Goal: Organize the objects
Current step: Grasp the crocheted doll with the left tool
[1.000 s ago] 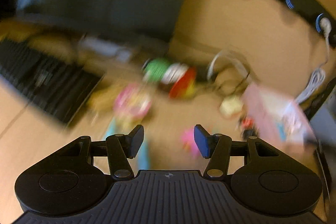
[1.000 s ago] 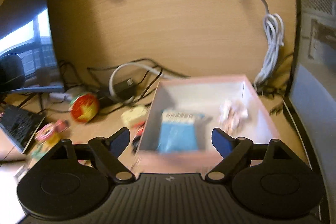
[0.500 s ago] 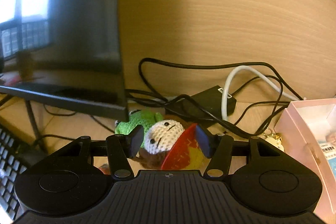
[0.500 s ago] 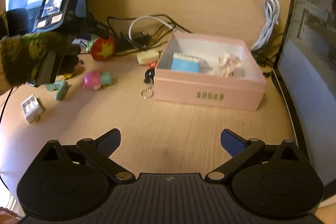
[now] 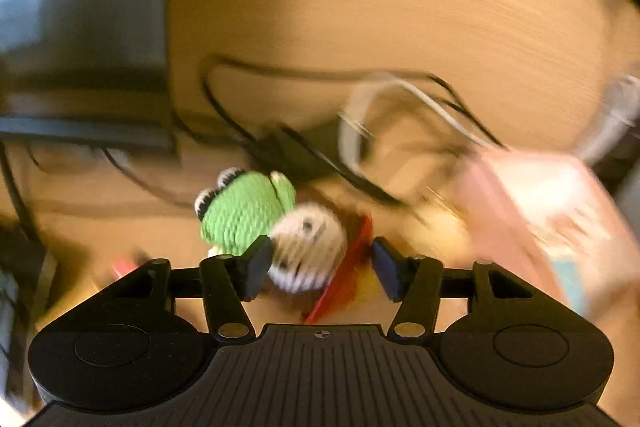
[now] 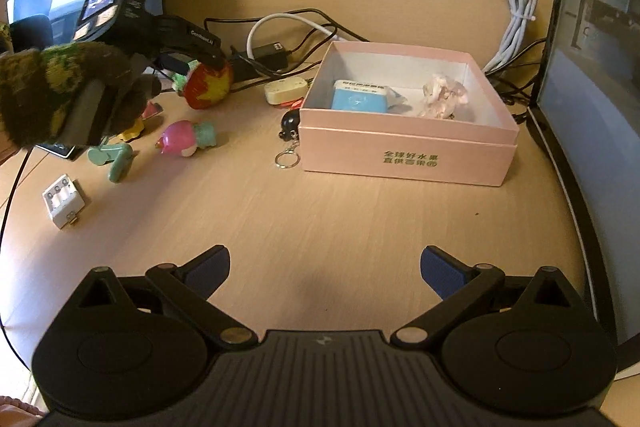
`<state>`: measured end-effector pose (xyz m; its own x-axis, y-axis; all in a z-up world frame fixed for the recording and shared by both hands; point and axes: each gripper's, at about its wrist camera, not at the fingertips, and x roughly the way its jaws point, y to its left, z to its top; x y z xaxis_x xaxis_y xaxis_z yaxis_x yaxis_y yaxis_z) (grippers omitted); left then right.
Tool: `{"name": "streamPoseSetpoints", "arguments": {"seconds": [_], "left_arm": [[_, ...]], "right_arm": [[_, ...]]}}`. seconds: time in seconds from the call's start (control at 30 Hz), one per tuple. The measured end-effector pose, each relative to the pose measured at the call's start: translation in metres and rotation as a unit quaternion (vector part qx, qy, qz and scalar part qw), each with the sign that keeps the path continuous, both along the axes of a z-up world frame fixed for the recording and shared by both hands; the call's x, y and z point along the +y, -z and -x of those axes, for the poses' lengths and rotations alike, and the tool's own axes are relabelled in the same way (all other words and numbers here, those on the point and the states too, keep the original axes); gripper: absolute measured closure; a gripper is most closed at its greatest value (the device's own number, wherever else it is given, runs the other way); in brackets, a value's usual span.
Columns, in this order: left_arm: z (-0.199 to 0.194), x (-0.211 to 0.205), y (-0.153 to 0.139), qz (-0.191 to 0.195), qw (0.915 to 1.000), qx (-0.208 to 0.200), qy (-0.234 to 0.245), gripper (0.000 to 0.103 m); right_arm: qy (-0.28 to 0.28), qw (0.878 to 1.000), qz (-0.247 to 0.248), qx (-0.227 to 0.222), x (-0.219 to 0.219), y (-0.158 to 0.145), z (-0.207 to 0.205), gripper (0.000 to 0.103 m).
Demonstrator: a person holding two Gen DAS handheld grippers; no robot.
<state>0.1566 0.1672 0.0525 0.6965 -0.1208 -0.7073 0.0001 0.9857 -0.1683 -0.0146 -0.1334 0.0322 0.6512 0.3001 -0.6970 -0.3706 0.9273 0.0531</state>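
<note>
We see one pink cardboard box (image 6: 404, 151) without lid on the light wooden table (image 6: 320, 219), toward the right side. Inside it we count two things: one blue and white small packet (image 6: 360, 99) and one crumpled pink and white wrapper (image 6: 442, 97).

Outside the box, to its left, several small objects lie on the table. One black round keychain figure (image 6: 290, 125) with a metal ring is just beside the left wall of the box. One cream oval case (image 6: 285, 90) lies behind it. One pink and mint toy figure (image 6: 186, 139) lies on its side, and near it one mint green bent piece (image 6: 114, 159). One white battery charger (image 6: 64, 199) is well apart at the left edge.

Our left gripper (image 5: 320, 263) is over a crocheted group: one green crocheted frog (image 5: 244, 211) and one white crocheted head (image 5: 308, 247) on a red and yellow round toy (image 6: 208, 85). Its jaws are closing with the white head and the red toy between them; the left pad touches the white head, the right pad is still apart. This view is blurred. A hand in a camouflage glove (image 6: 52, 91) holds this gripper.

Our right gripper (image 6: 324, 273) is released, the jaws stand wide over bare table in front of the box, with nothing between them.

Black and white cables (image 6: 288, 27) lie behind the toys, and one dark monitor (image 5: 80, 19) stands at the left.
</note>
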Motion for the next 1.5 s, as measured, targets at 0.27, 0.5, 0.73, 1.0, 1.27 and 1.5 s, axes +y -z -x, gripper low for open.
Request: {"name": "streamPoseSetpoints", "arguments": {"seconds": [0.27, 0.5, 0.73, 1.0, 1.27, 1.5], "left_arm": [[0.102, 0.009, -0.015, 0.05, 0.9985, -0.013, 0.021, 0.052], [0.088, 0.015, -0.036, -0.053, 0.9952, -0.051, 0.064, 0.052], [0.029, -0.007, -0.016, -0.105, 0.9869, -0.021, 0.121, 0.052], [0.004, -0.033, 0.004, 0.021, 0.9894, 0.003, 0.144, 0.05], [0.033, -0.047, -0.023, -0.124, 0.9569, -0.065, 0.254, 0.049], [0.002, -0.054, -0.001, -0.23, 0.9246, -0.026, 0.303, 0.049]], "right_arm": [[-0.011, 1.0, -0.013, -0.009, 0.0, -0.001, 0.007, 0.001], [-0.004, 1.0, -0.028, -0.007, -0.004, 0.001, 0.004, 0.0], [0.015, 1.0, -0.027, -0.008, -0.011, 0.004, 0.008, 0.0], [0.085, 0.996, -0.025, 0.018, -0.04, 0.014, 0.007, 0.0], [0.086, 0.996, -0.019, 0.017, -0.035, 0.015, 0.003, 0.0], [0.094, 0.995, -0.017, 0.031, -0.032, 0.021, -0.002, 0.0]]}}
